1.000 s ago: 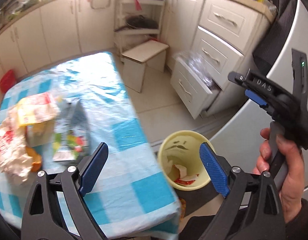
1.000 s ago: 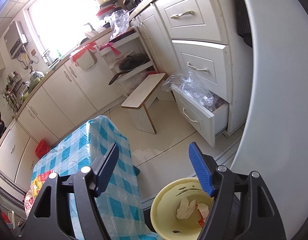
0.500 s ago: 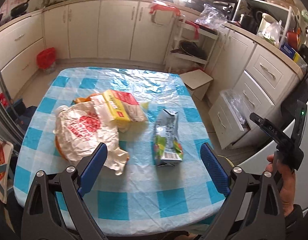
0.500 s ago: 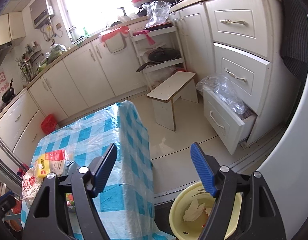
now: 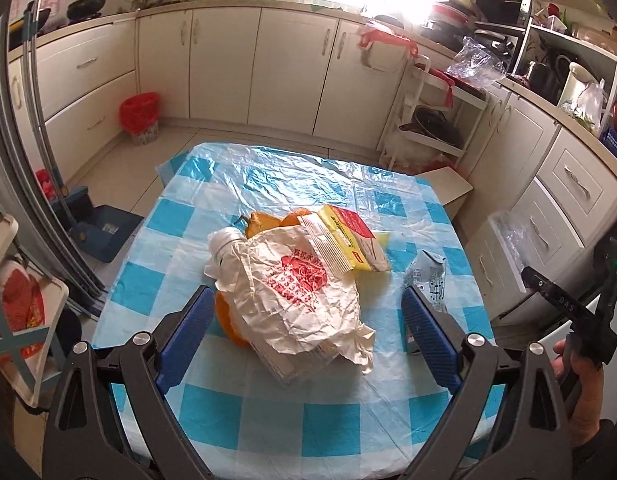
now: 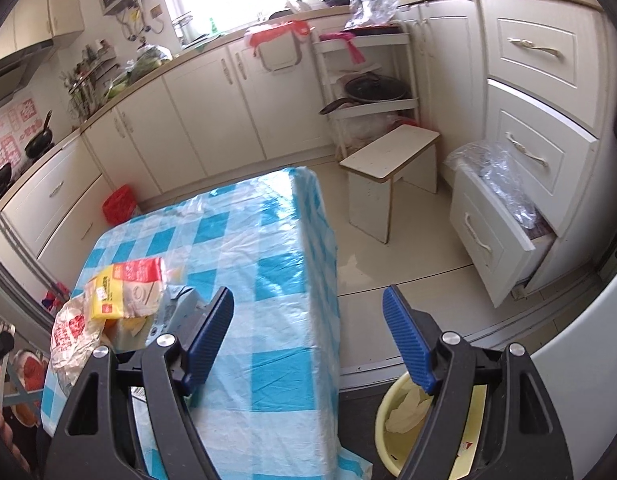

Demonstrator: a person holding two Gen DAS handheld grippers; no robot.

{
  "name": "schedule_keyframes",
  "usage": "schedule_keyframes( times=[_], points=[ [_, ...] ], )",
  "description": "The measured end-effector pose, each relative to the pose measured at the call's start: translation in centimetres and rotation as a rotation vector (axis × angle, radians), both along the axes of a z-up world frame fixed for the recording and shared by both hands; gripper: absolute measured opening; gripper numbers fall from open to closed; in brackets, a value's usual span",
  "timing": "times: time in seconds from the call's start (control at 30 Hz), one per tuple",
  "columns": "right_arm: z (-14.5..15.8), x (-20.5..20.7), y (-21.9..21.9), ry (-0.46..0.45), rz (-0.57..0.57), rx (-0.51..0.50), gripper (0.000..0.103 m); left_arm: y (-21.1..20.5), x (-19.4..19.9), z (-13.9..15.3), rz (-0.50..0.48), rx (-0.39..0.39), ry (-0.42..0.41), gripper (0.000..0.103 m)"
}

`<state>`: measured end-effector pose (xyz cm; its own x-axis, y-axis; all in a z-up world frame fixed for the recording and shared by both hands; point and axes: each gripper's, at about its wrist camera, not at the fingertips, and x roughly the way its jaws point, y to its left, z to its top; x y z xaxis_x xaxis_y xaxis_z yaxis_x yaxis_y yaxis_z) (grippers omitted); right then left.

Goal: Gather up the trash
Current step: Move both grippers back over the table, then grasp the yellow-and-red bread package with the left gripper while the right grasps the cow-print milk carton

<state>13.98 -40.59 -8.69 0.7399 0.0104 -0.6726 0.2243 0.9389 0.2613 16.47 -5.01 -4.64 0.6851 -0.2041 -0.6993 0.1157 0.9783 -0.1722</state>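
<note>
My left gripper (image 5: pixel 304 334) wide and empty above a crumpled white bag (image 5: pixel 296 300) printed red, yellow packet (image 5: pixel 348 242) beside it on the checked table (image 5: pixel 268 416), my right gripper (image 6: pixel 308 338) wide, empty, yellow bin (image 6: pixel 388 436) below.

You are looking at a table (image 5: pixel 244 408) wearing a blue-and-white checked plastic cloth, filling the lower middle of the left wrist frame. Lying on it at centre is a crumpled white bag with red print (image 5: pixel 300 304), a yellow-and-red packet (image 5: pixel 348 240) resting against its upper right. A grey-blue pouch (image 5: pixel 428 276) is lying just to the right, near the table's edge.
</note>
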Motion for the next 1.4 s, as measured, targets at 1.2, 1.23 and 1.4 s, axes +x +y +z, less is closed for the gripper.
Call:
schedule_keyframes(
  times=[1.2, 1.23, 1.4],
  points=[
    [-4.9, 5.2, 10.6, 0.154, 0.287, 0.021, 0.078, -8.3, 21.0, -6.6, -0.312, 0.12, 0.349, 0.002],
    [-4.9, 5.2, 10.5, 0.154, 0.286, 0.02, 0.078, -7.9, 20.8, -6.1, -0.31, 0.091, 0.342, 0.001],
    [-4.9, 5.1, 10.6, 0.155, 0.278, 0.01, 0.08, -6.5, 19.7, -4.7, -0.307, -0.018, 0.335, 0.001]
  ],
)
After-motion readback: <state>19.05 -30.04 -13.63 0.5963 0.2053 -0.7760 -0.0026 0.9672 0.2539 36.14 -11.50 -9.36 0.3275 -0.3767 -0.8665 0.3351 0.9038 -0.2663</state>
